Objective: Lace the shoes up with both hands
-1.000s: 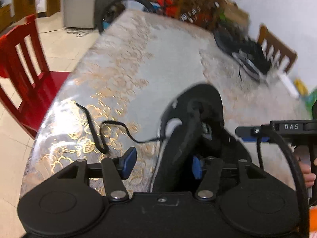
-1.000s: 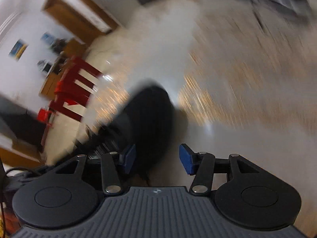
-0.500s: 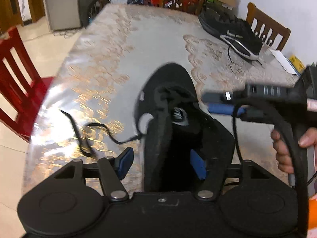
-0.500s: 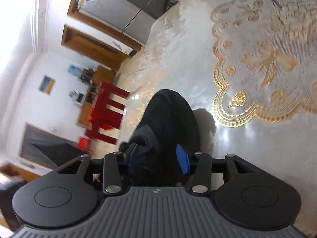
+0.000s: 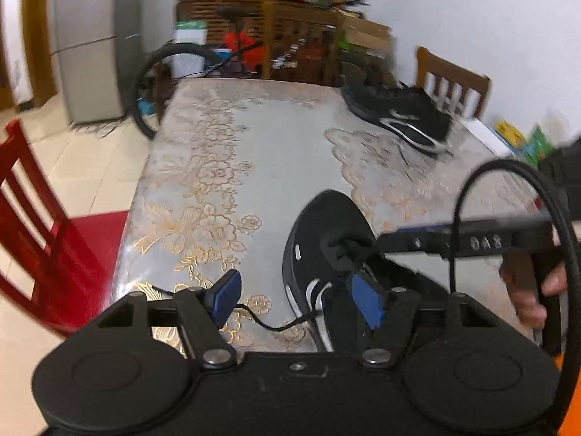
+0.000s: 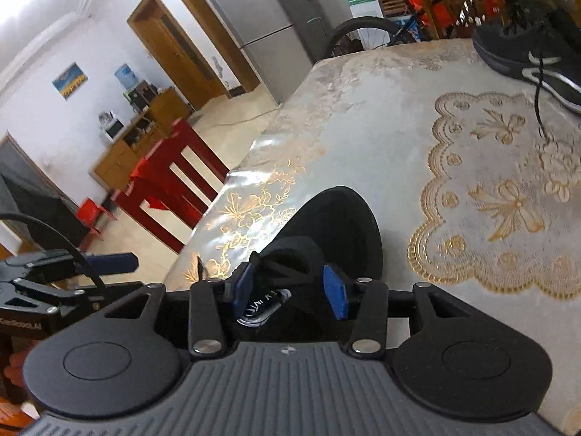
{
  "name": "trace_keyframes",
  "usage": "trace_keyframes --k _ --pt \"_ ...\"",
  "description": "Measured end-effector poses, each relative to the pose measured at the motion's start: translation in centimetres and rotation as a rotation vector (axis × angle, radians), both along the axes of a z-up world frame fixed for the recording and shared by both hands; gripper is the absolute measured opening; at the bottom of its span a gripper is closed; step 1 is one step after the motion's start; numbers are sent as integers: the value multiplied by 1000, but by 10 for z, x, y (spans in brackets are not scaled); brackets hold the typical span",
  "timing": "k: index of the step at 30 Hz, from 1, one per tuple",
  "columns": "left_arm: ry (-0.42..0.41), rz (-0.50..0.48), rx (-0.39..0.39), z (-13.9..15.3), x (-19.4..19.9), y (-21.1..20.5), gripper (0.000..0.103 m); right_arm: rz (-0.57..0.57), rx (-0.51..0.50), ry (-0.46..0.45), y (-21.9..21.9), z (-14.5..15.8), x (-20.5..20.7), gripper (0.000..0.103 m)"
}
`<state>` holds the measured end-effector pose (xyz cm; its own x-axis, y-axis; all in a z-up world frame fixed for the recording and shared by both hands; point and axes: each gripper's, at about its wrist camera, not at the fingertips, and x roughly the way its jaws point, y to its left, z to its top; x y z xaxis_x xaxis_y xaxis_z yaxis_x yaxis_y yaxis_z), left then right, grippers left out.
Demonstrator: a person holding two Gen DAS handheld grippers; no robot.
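Change since earlier frame: both views sit higher over the shoe; the lace that trailed out across the table's left side now shows only as a short run by the shoe's side.
Left tool: jaws opening, wide apart; one blue pad over the table, the other against the shoe's collar; nothing clamped.
Right tool: jaws part open, straddling the tongue at the shoe's throat; pads do not look pressed on it; no lace between them that I can make out.
Person: a hand grips the right tool's handle.
Shoe position: near the table's near edge, toward its left side, just beside both tools.
Shoe axis: long axis runs from near edge toward far edge; toe points away, heel and opening toward the tools.
Other shoe: at the far right corner, well apart, its lace loose.
Risk 1: lace end lies low under the left tool, partly hidden; a blind closing could pinch the collar instead of the lace.
Risk 2: shoe is unheld; a pull on the lace could drag it toward the table's near edge.
Risk 3: tools are close together; they could collide over the throat.
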<state>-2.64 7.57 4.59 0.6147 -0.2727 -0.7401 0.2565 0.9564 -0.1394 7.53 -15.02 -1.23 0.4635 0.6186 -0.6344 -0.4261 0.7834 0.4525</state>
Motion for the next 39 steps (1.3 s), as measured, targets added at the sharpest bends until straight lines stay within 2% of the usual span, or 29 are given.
trace_keyframes --k 3,6,9,11,13,15,19,24,28,34,37,39 --pt "-18 -87 66 0 -9 0 65 -18 -16 -29 -1 8 -6 47" --pt "-24 -66 104 1 -14 6 65 -3 2 -35 -9 14 -4 47" --pt "-31 2 119 1 -16 11 66 149 -41 -65 -7 22 -6 47" --pt "-42 12 137 2 -15 7 68 260 -77 -84 -5 28 -14 47" --pt "-62 6 151 2 -13 -3 68 307 -61 -81 -10 31 -20 47" --pt "-80 7 146 3 -10 -12 68 289 -12 -54 -21 32 -22 47" --pt "-97 22 96 7 -4 -23 72 182 71 -4 -50 27 -17 48" --pt "-103 -10 136 6 2 -42 72 55 12 -37 -57 19 -4 48" --pt "-101 -27 134 3 5 -54 73 86 49 -24 -38 18 19 48" --pt "-98 6 133 -5 8 -54 73 258 -57 -103 10 24 27 47" --pt "-88 15 134 -10 8 -54 73 349 -184 -164 32 20 18 47" --pt "-84 23 161 -14 8 -56 73 384 -268 -187 38 14 14 47"
